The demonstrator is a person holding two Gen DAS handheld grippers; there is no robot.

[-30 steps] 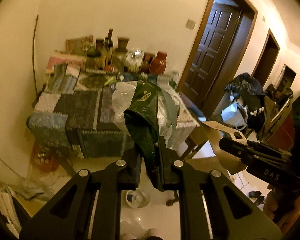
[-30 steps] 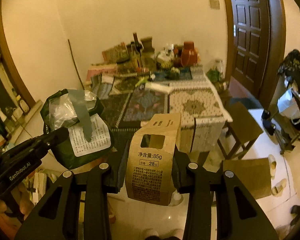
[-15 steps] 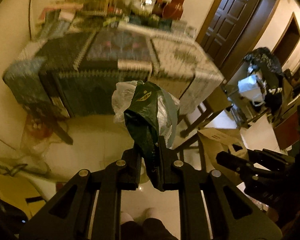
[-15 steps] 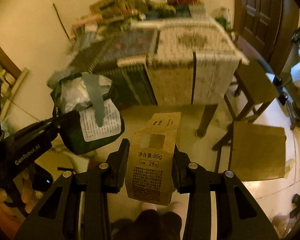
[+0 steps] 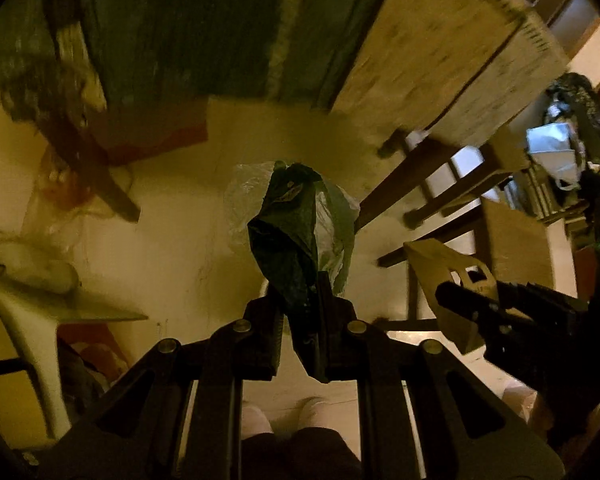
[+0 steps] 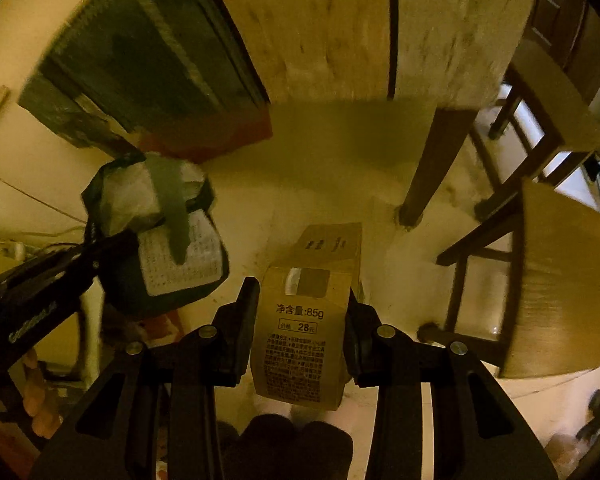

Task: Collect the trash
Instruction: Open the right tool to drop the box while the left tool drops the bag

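My left tongs pinch a dark green bag with clear plastic stuffed inside. My right tongs squeeze a brown paper box; its small print is too tiny to read. Farther off, the cloth-covered surface is blurry.

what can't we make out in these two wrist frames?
- Where the trash goes: no bin shows in either view.
- Contents of the dark green bag, shut in the left gripper: crumpled plastic hides them.
- Small print on the brown paper box in the right gripper: too small in the right wrist view.
- Tablecloth pattern: motion blur in both views.
- Tabletop: cut off by the upper edge.
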